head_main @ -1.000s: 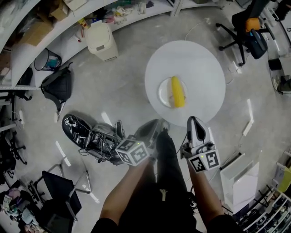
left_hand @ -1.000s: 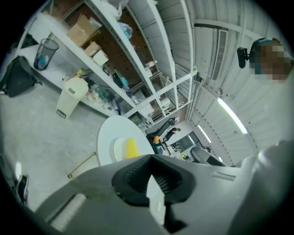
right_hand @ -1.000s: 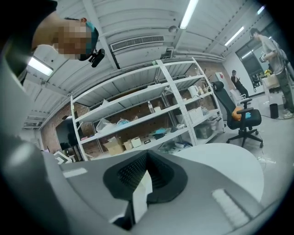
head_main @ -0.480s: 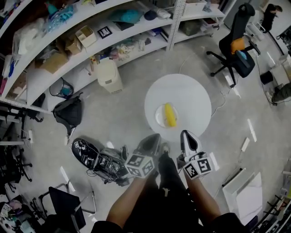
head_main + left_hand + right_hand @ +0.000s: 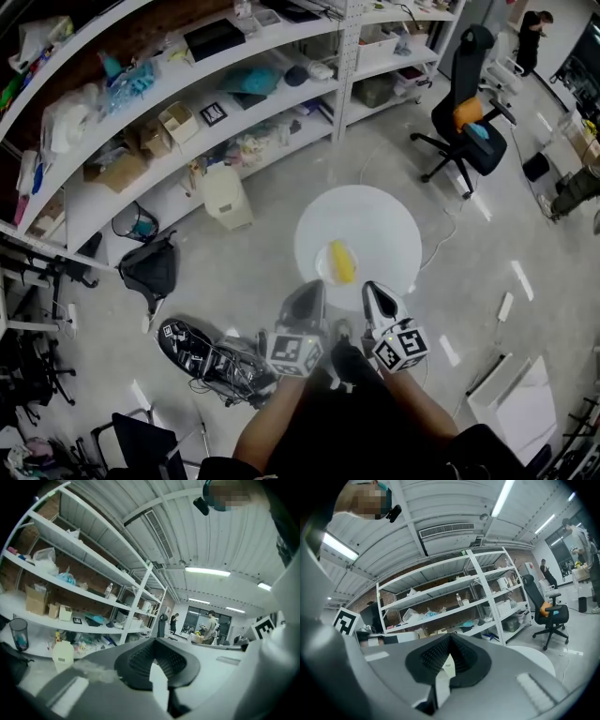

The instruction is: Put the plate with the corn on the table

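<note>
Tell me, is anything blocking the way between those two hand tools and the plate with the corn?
Nothing visible. The plate, corn on it, sits on the round table; the left tool and right tool hang by the table's near edge, with only bare tabletop between.

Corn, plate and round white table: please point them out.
corn (image 5: 342, 261), head view, middle of cob
plate (image 5: 322, 269), head view, bare left rim
round white table (image 5: 380, 217), head view, bare top

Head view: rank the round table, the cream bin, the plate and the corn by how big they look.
1. The round table, plainly the largest.
2. The cream bin, somewhat bigger than the plate.
3. The plate.
4. The corn, which lies on the plate and nearly spans it lengthwise.
</note>
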Tool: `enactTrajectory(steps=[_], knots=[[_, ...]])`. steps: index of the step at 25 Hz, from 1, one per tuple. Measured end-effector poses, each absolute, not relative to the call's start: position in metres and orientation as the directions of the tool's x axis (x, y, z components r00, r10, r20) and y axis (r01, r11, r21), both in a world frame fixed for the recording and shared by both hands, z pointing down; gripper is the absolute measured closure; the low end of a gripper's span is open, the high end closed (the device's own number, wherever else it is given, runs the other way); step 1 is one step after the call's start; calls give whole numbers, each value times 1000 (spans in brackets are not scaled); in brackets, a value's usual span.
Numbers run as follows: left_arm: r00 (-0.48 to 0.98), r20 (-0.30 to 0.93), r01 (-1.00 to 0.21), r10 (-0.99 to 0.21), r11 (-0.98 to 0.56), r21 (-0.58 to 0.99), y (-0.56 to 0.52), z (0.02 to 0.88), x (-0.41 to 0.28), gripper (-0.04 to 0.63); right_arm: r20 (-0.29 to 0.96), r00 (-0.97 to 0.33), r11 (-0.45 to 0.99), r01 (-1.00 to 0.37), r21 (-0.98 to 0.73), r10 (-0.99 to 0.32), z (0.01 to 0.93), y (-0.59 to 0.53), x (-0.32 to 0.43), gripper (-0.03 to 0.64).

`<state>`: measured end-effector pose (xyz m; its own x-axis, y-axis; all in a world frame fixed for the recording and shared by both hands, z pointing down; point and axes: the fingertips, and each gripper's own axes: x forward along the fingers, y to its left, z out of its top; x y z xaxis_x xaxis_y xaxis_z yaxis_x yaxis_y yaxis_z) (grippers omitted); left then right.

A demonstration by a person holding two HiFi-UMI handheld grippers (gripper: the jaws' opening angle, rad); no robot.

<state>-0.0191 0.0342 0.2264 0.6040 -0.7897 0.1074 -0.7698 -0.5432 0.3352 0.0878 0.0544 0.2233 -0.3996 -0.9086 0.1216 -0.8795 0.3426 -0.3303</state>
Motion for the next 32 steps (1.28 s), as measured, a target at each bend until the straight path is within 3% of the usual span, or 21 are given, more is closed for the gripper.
enactTrajectory(steps=[12, 32], knots=[[576, 9, -793, -817, -556, 249, 35, 186, -16, 592, 123, -449, 394, -863, -317, -885, 209, 57, 89, 609], [568, 69, -813, -820, -545, 205, 24, 199, 0, 592, 122, -481, 430, -852, -300, -868, 212, 32, 90, 609]])
